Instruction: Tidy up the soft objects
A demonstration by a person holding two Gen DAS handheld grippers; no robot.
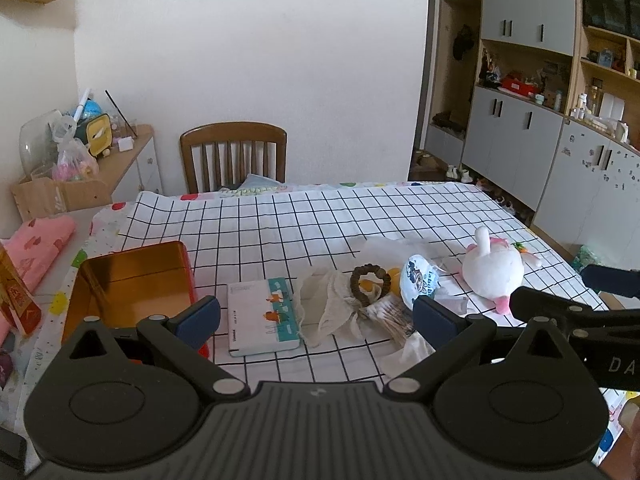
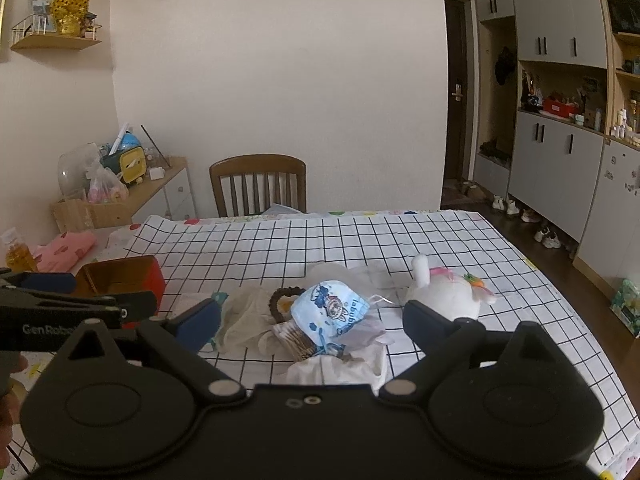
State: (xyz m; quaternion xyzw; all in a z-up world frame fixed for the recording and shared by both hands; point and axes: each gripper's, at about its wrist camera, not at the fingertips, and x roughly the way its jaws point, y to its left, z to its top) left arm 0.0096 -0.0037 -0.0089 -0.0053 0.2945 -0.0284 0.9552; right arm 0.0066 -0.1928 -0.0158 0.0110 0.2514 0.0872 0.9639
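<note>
A white plush bunny (image 1: 493, 268) (image 2: 448, 292) lies on the checked tablecloth at the right. A blue printed face mask (image 1: 420, 280) (image 2: 330, 310) lies in a pile with crumpled tissues (image 1: 332, 308) (image 2: 244, 316), a pack of cotton swabs (image 1: 394, 316) (image 2: 298, 338) and a brown bead ring (image 1: 370, 282) (image 2: 282, 298). An open red tin (image 1: 132, 280) (image 2: 120, 276) with a gold inside stands at the left. My left gripper (image 1: 316, 316) is open and empty above the near table edge. My right gripper (image 2: 312, 320) is open and empty, just short of the pile.
A white and teal tissue pack (image 1: 262, 316) lies beside the tin. A wooden chair (image 1: 234, 156) (image 2: 258, 184) stands at the far side. A pink cloth (image 1: 36, 244) and a bottle (image 2: 18, 254) sit at the left. The checked tablecloth (image 1: 280, 220) is bare at the far side.
</note>
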